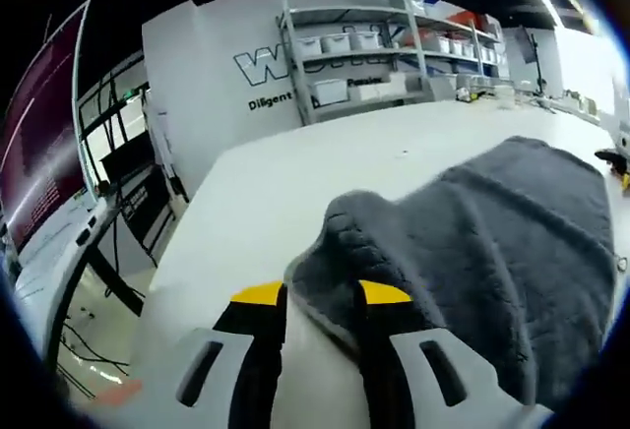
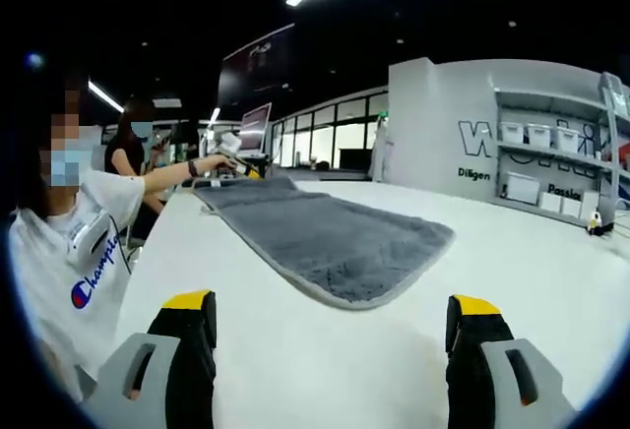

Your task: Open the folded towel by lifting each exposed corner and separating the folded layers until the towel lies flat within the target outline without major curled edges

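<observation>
A grey towel (image 1: 492, 242) lies spread on the white table (image 1: 276, 183), with its near corner bunched and raised. In the left gripper view my left gripper (image 1: 322, 296) has its yellow-tipped jaws closed on that corner. In the right gripper view the towel (image 2: 325, 232) stretches away from me as a long strip, mostly flat with a pale hem. At its far end a person's hand holds the left gripper (image 2: 234, 152) on the far corner. My right gripper (image 2: 330, 306) is open, jaws wide apart above bare table, short of the towel's near rounded end.
A person in a white shirt (image 2: 84, 252) stands at the table's left side, and another person (image 2: 128, 149) is behind. Shelves with white bins (image 1: 364, 40) stand past the table's far edge. The table edge (image 1: 172, 252) drops off left of my left gripper.
</observation>
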